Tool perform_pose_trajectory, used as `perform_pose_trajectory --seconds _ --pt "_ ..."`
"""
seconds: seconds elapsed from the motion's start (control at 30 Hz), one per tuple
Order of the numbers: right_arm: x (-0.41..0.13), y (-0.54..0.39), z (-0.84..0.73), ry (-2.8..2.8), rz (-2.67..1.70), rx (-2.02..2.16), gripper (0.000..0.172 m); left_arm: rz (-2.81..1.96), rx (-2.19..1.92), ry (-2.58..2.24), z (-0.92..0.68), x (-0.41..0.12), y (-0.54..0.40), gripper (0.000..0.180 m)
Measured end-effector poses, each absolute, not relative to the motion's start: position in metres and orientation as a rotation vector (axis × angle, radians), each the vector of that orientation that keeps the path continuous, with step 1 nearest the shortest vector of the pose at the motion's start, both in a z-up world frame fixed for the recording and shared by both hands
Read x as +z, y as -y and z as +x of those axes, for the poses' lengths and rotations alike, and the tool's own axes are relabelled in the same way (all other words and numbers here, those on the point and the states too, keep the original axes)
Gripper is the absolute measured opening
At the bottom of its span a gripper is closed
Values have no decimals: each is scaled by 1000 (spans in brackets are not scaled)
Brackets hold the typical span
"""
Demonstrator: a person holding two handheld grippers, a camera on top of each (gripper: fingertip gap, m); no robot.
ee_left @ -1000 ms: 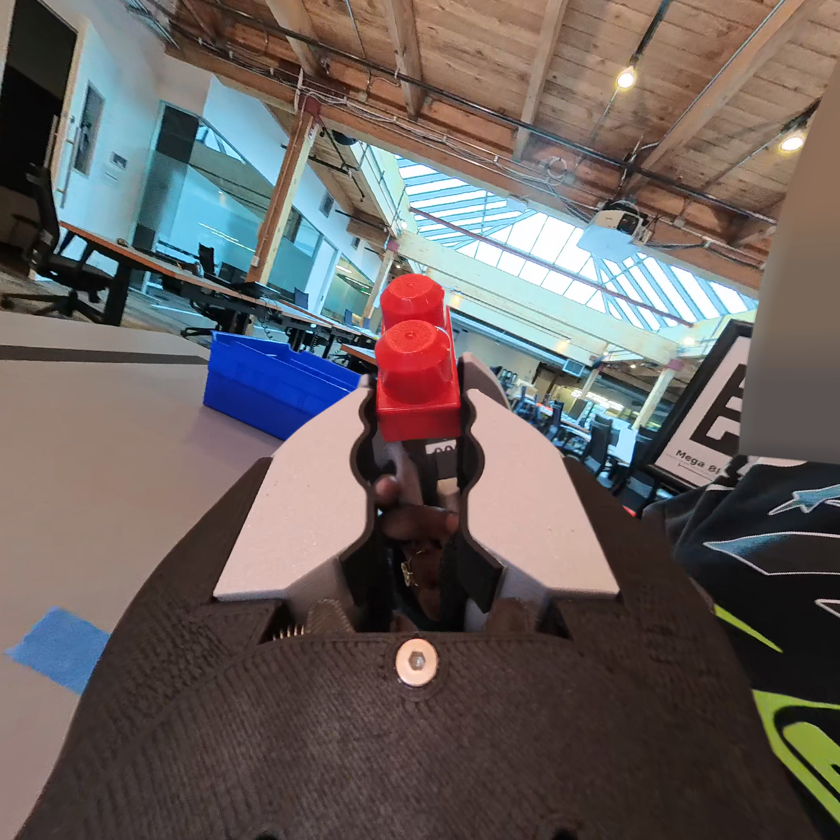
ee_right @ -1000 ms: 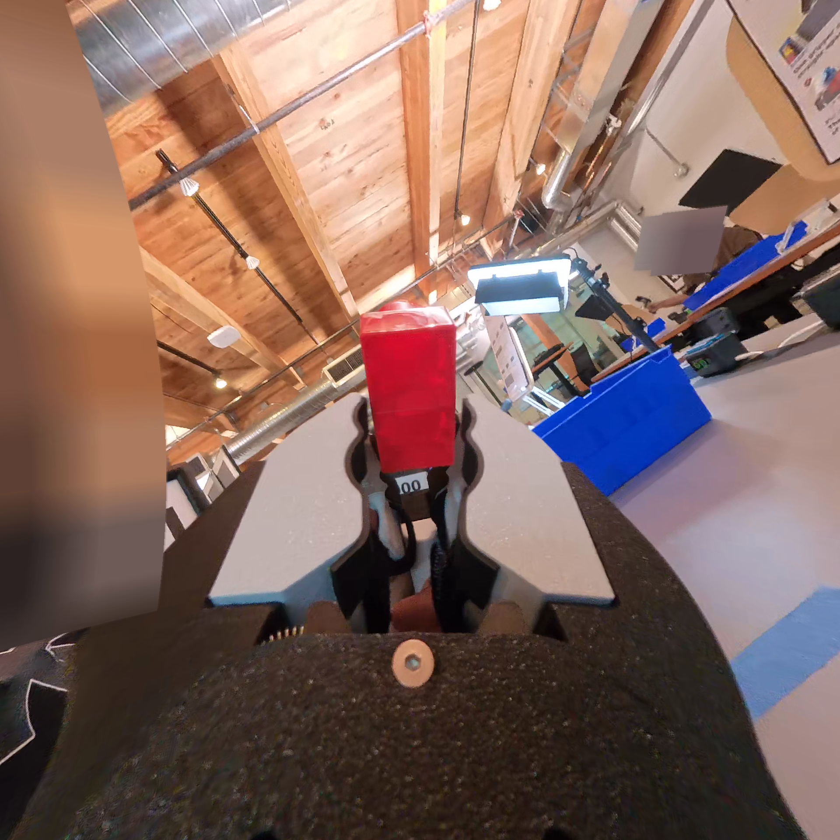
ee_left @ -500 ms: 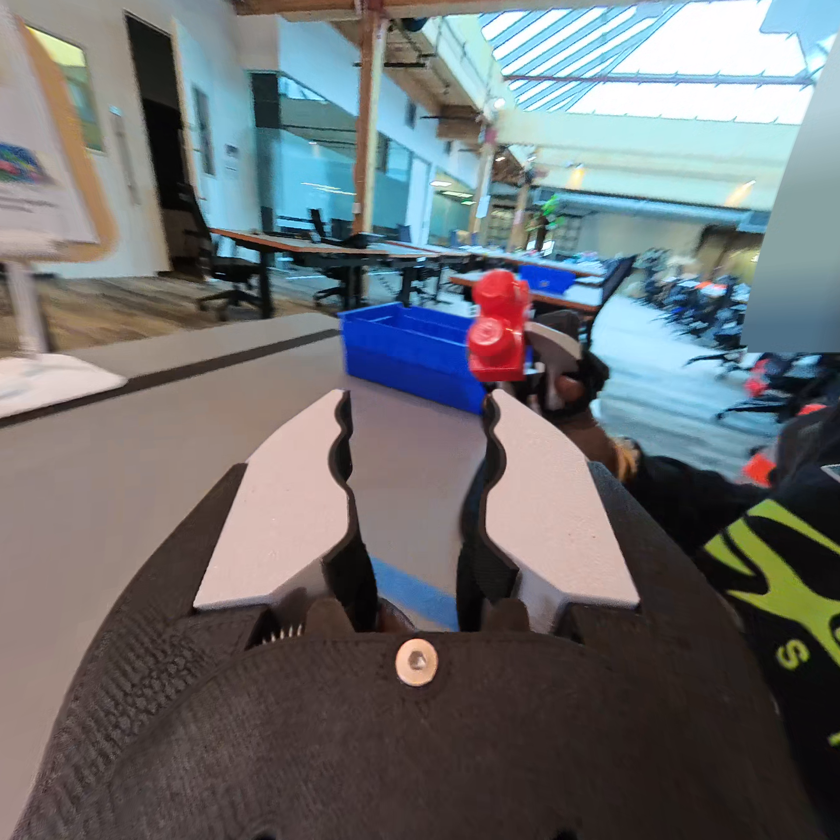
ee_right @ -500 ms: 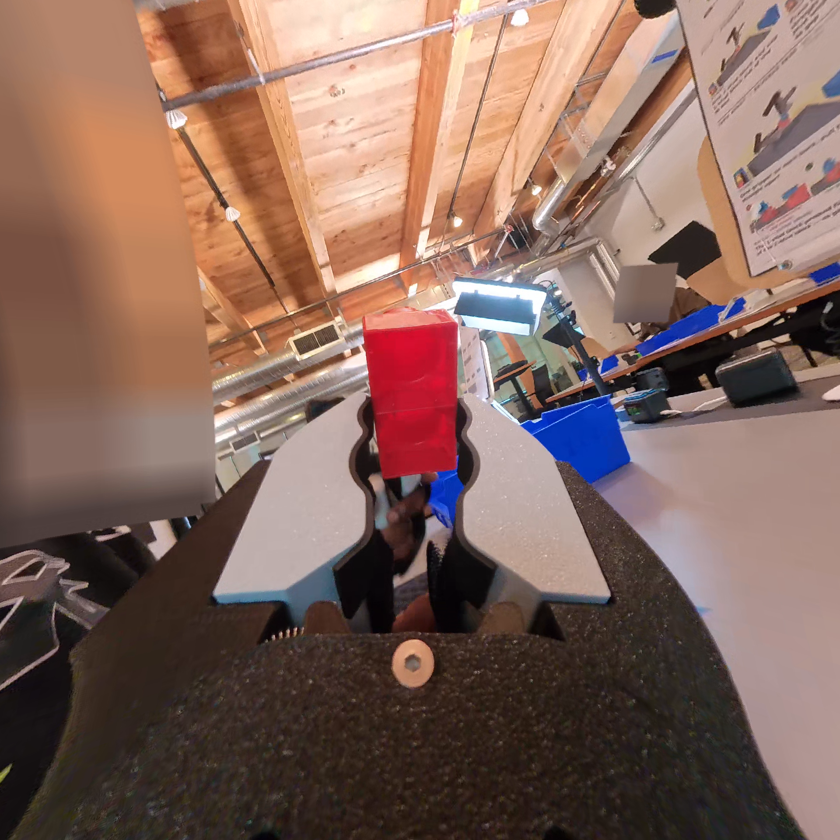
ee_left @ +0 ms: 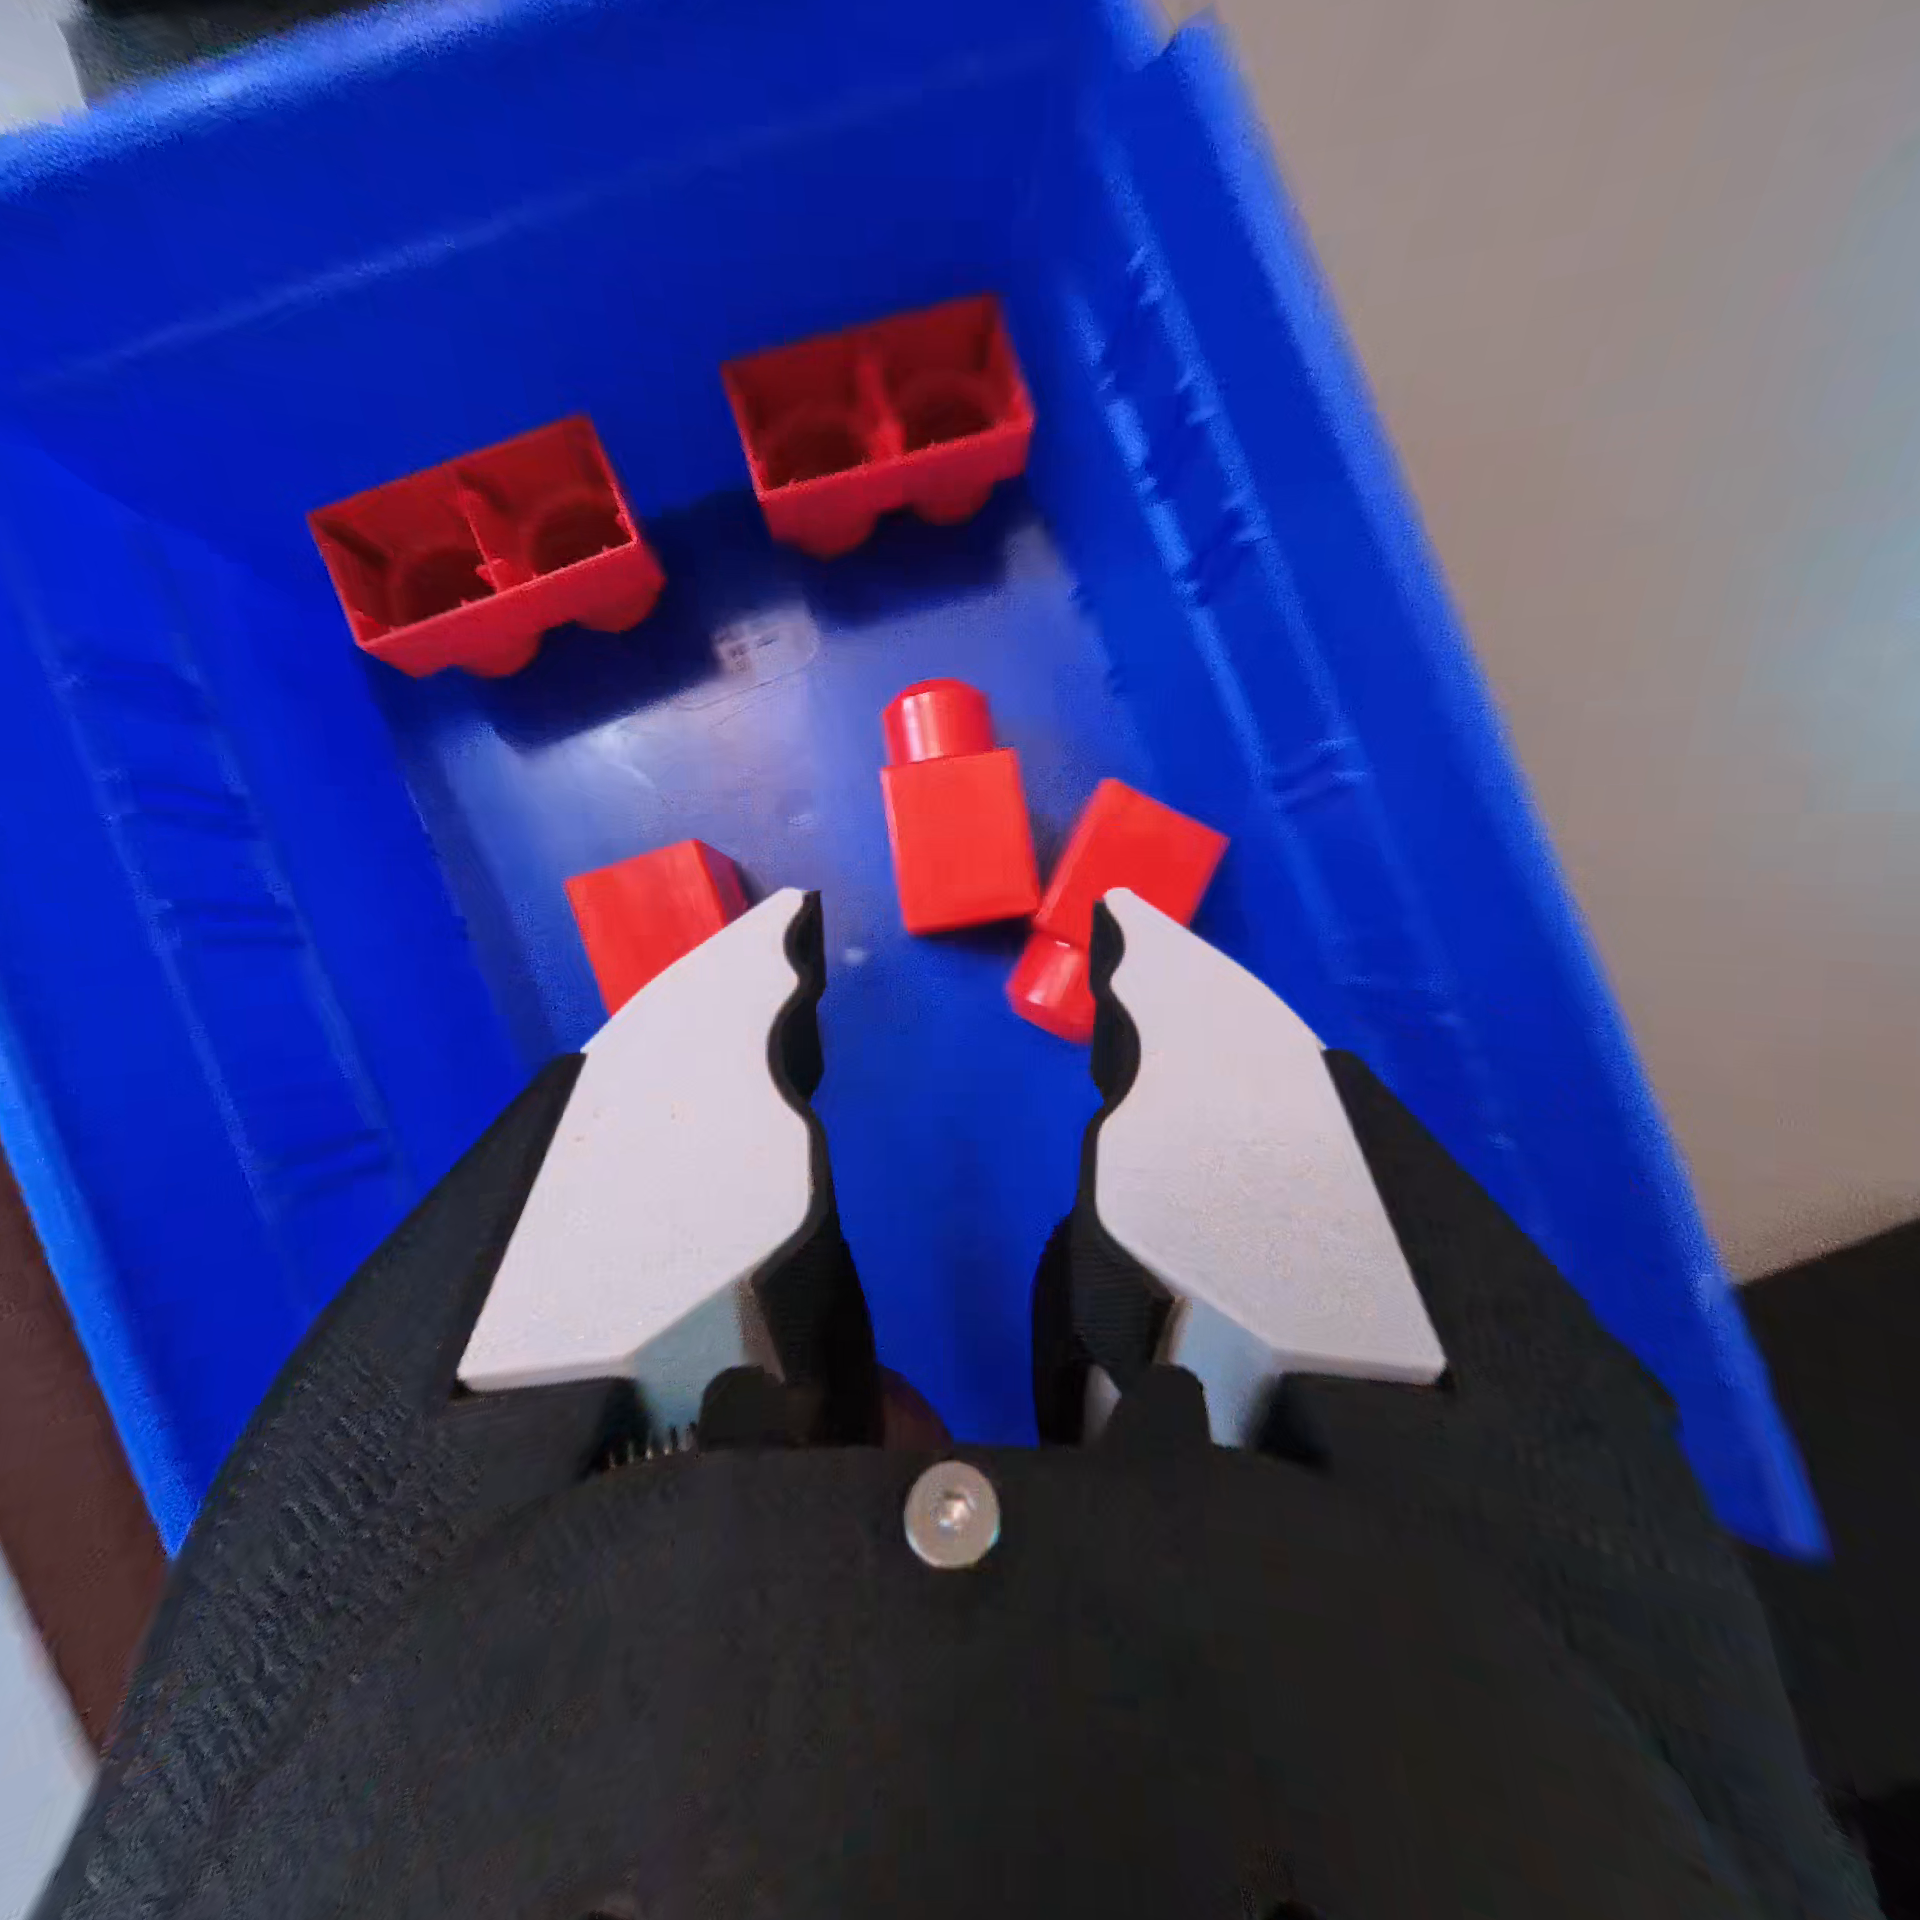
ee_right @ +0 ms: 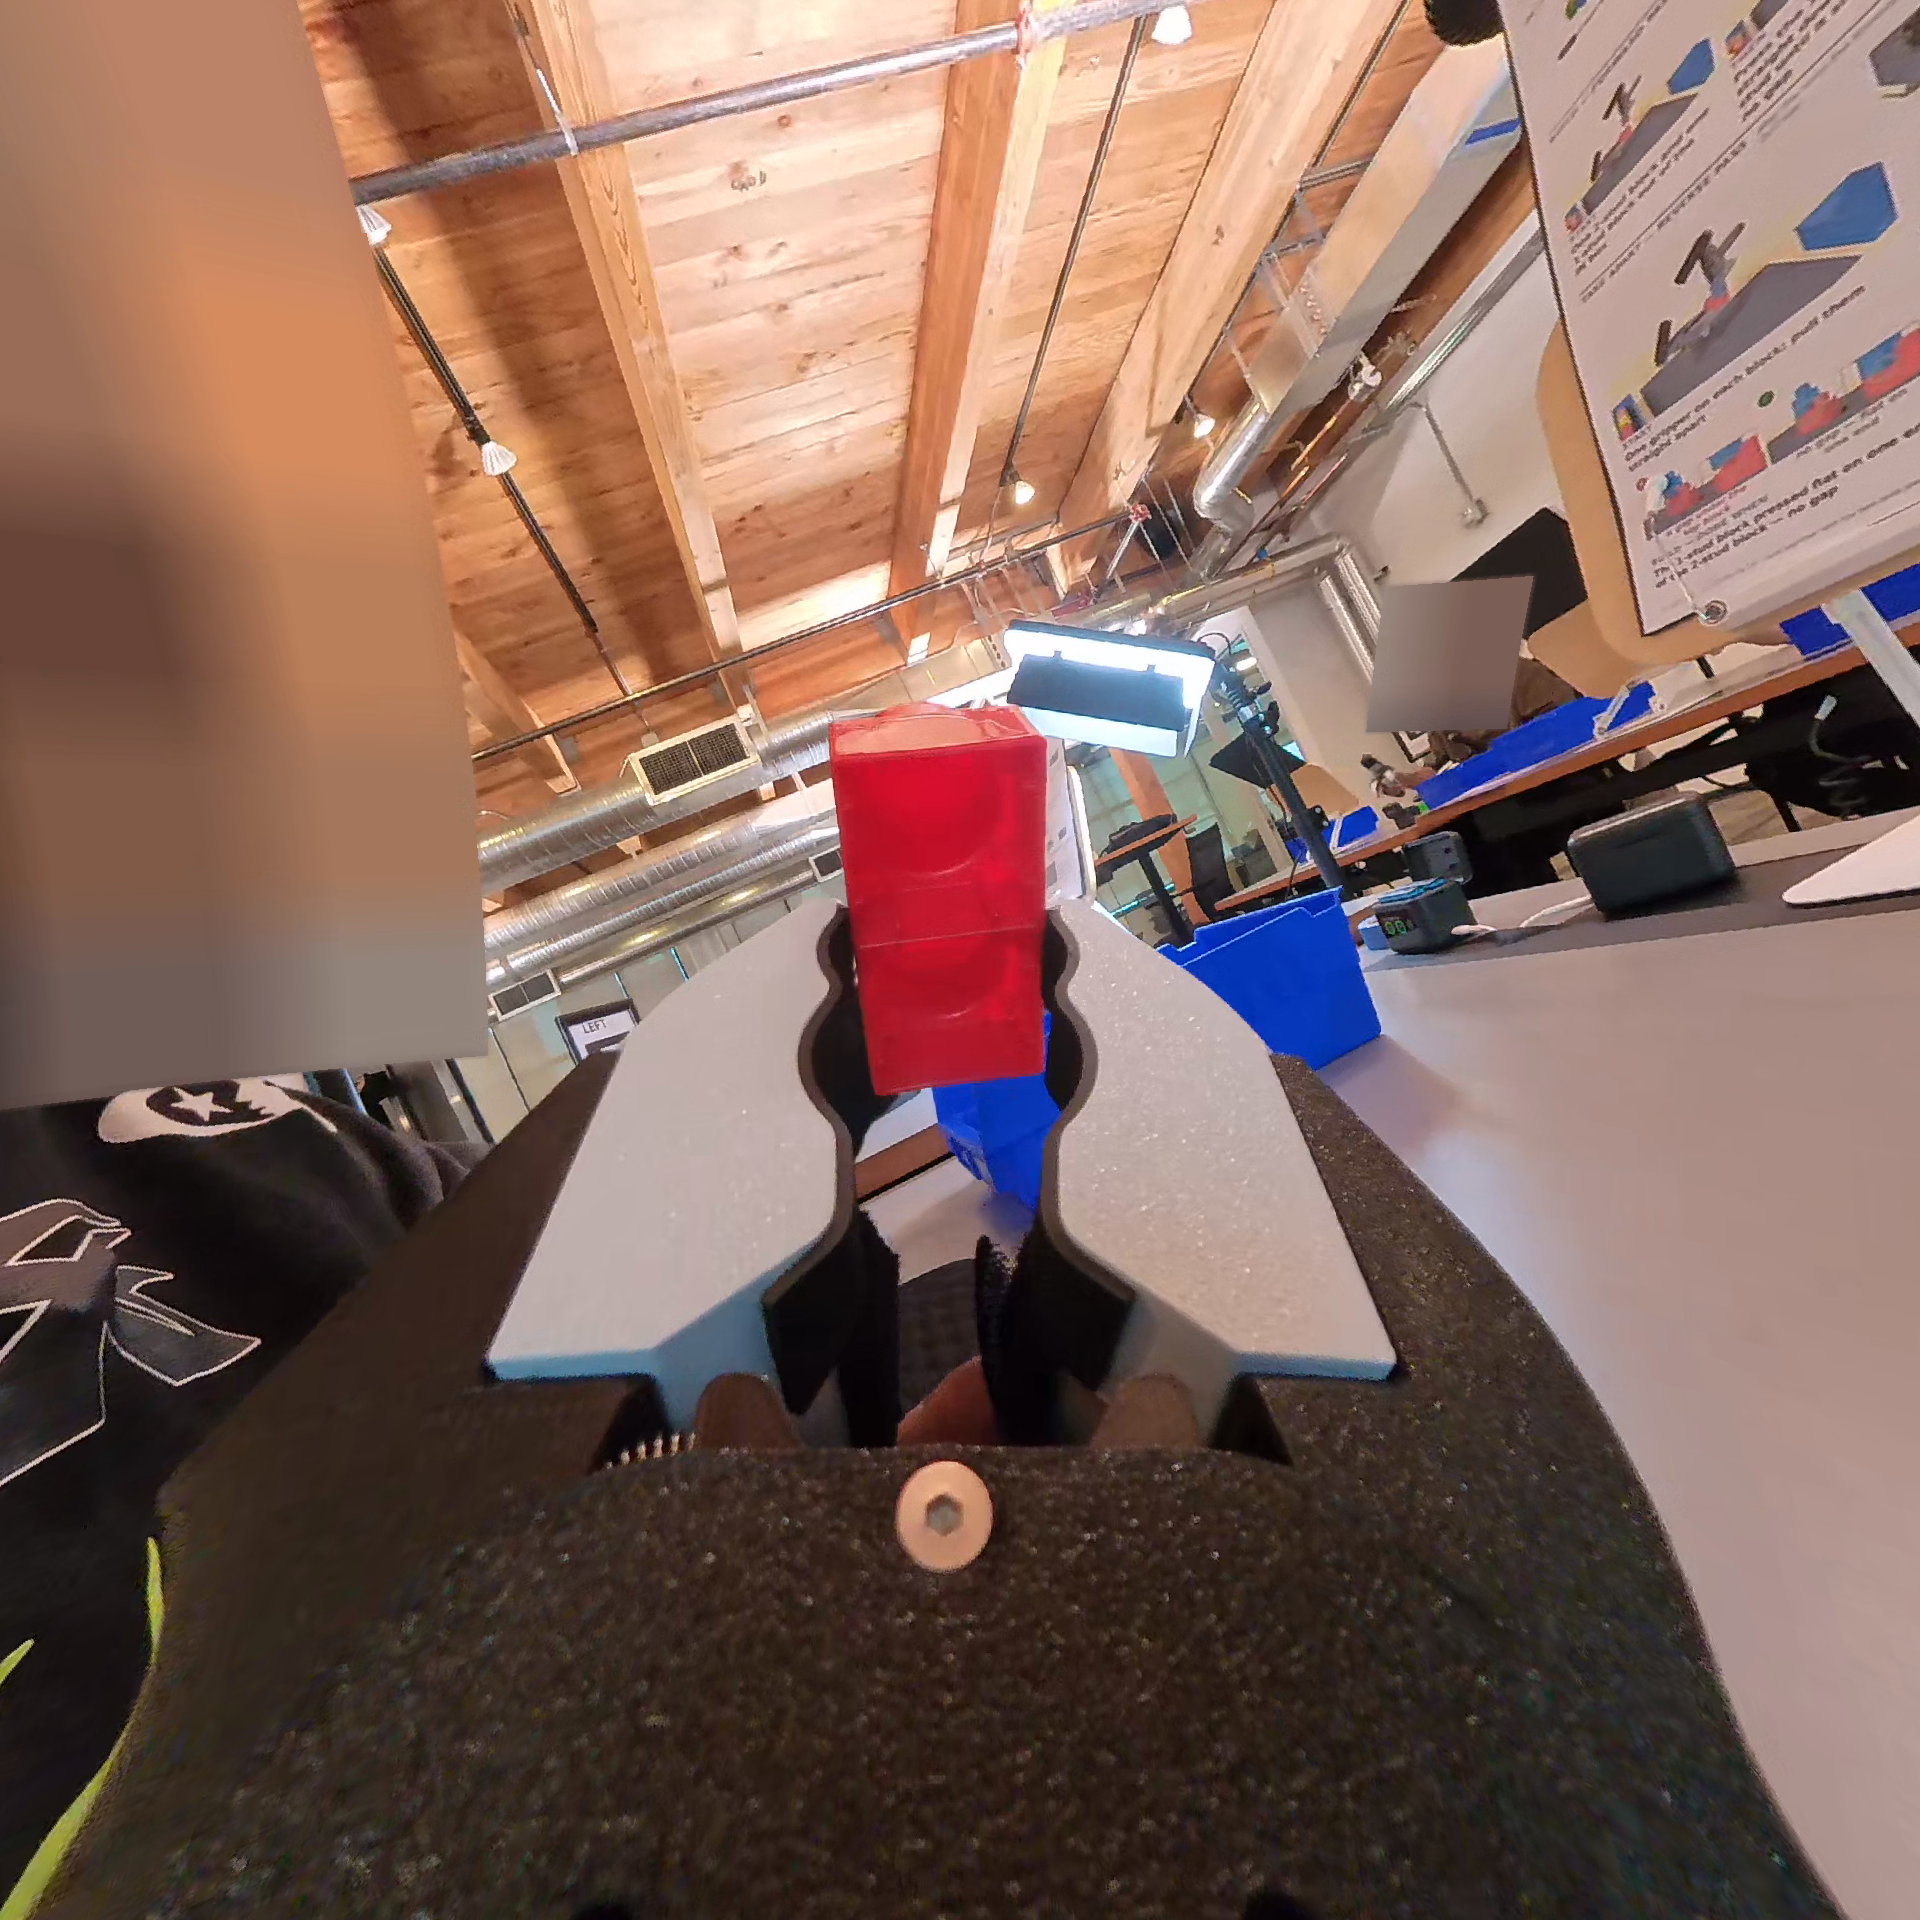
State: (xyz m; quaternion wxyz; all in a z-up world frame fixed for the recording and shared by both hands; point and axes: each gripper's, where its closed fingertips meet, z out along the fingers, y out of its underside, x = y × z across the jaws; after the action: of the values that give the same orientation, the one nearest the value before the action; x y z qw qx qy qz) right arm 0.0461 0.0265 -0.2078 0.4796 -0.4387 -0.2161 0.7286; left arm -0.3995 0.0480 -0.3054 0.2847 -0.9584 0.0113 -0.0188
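Left gripper (ee_left: 956, 935): jaws apart, nothing between, pointing down into blue bin (ee_left: 260, 935). Nearest: single-stud red block (ee_left: 961, 847) just beyond the tips, second one (ee_left: 1127, 883) tilted beside the right finger (ee_left: 1226, 1122), third red block (ee_left: 644, 925) partly behind the left finger. Two two-stud red blocks (ee_left: 483, 540) (ee_left: 878, 421) upside down at the far end.

Right gripper (ee_right: 945, 966): clamped on a red two-stud block (ee_right: 940, 894), pads pressed on both sides, raised above grey bench (ee_right: 1662, 1091). Another blue bin (ee_right: 1278, 982) on bench behind.
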Motion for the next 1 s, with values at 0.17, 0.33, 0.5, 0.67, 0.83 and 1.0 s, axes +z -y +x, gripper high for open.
perform_pose_trajectory --seconds 0.17,0.33,0.5,0.67,0.83,1.0 --pt "-210 -31 47 509 -1086 1763 35 -2743 -168 -81 -391 -331 -84 50" --pt "-212 -32 47 513 -1097 1743 34 -2904 -218 -64 -392 -353 -92 46" --pt "-212 -36 50 487 -1101 1738 35 -3014 -127 -97 -400 -370 -85 41" --pt "-214 -35 47 508 -1109 1721 35 -2932 -154 -125 -398 -361 -85 36" --pt "-213 -34 47 511 -1105 1725 34 -2422 -148 -64 -396 -296 -107 35" --pt "-213 -33 45 520 -1103 1728 34 -1683 -446 -47 -338 -187 -92 35"
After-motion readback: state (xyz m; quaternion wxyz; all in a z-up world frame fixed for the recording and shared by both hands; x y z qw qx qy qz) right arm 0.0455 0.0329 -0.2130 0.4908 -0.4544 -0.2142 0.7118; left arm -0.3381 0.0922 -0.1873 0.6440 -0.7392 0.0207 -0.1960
